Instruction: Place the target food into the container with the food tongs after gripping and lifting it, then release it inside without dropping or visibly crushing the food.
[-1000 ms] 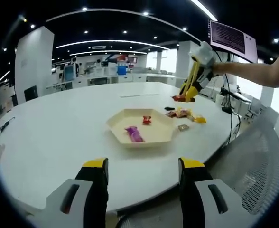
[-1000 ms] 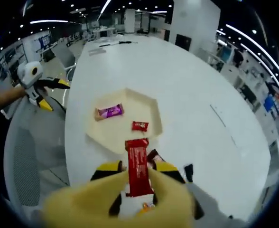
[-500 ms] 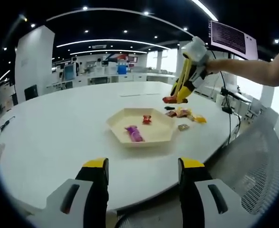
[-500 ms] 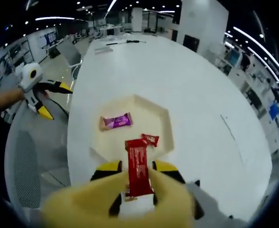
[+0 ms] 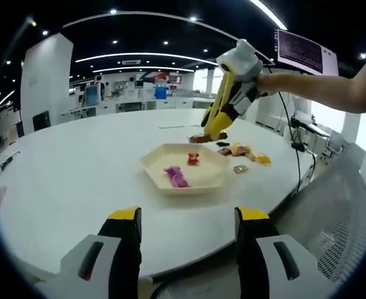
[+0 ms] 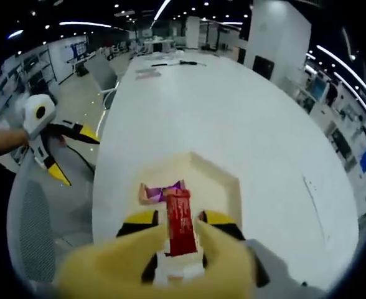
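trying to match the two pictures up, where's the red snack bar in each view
Left gripper view: the red snack bar is right of centre, upper middle, held at the tip of the right gripper, just above the tray's far rim.
Right gripper view: it stands bottom centre, between the yellow fingers.
Shared landmark: the cream hexagonal tray with the purple wrapped snack.

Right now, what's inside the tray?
Inside the tray lie a purple candy and a small red candy. In the right gripper view, the held red bar covers the red one.

Glossy red wrapper (image 6: 179, 219); matt cream tray (image 5: 155, 163) (plastic-looking); smooth white table (image 5: 65, 180).
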